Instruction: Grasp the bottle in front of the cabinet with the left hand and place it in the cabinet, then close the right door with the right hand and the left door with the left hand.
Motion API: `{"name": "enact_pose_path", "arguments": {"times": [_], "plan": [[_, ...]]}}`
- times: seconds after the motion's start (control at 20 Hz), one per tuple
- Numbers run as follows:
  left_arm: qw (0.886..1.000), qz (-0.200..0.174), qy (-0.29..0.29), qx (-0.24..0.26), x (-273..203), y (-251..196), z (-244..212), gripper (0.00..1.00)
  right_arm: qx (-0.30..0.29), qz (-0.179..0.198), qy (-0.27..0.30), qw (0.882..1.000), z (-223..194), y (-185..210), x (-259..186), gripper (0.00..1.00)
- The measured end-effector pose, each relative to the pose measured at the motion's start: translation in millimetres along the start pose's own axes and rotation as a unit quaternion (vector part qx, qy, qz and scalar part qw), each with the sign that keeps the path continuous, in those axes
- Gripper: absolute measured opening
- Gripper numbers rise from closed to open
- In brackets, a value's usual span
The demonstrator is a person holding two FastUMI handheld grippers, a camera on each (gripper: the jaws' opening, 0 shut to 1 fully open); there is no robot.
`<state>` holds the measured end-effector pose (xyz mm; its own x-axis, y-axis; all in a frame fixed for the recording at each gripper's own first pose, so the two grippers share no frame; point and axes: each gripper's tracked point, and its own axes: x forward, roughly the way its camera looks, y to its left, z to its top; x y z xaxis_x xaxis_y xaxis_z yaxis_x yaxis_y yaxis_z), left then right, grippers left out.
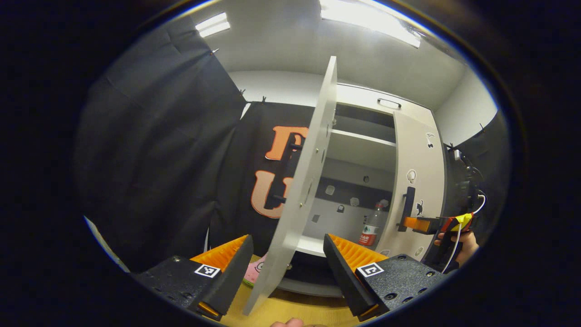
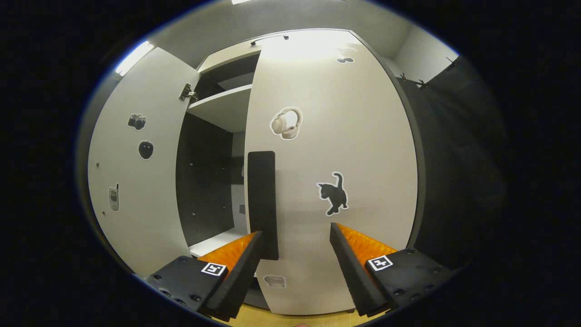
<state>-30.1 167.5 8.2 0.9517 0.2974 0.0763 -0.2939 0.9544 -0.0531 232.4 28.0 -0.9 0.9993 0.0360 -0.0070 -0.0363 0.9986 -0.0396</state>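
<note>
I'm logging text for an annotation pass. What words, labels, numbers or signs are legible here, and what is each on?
No text here can be read.
Clear plastic bottle with a red label: print too small to read.
Square black-and-white markers on the right gripper: coded patterns, no words.
White right cabinet door: black cat sticker and headphones sticker, pictures without words.

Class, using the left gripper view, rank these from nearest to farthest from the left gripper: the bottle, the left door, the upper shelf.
1. The left door, edge-on between the left gripper fingers.
2. The bottle, standing low inside the cabinet, right of the door.
3. The upper shelf, high inside the cabinet.
</note>
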Motion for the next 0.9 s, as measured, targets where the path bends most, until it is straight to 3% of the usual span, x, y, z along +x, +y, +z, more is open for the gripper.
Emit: {"name": "enact_pose_path", "arguments": {"times": [0.3,0.45,0.9], "plan": [[0.998,0.063,-0.018,0.007,23,52,28,0.97,0.020,0.010,0.006,1.000,-3,4,-14,0.97],[0.995,0.084,-0.031,0.036,44,72,42,0.94,0.026,0.012,0.008,1.000,-5,5,-40,0.97],[0.995,0.079,-0.038,0.037,110,92,43,0.94,0.021,0.003,0.006,1.000,-22,-5,-116,0.97]]}}
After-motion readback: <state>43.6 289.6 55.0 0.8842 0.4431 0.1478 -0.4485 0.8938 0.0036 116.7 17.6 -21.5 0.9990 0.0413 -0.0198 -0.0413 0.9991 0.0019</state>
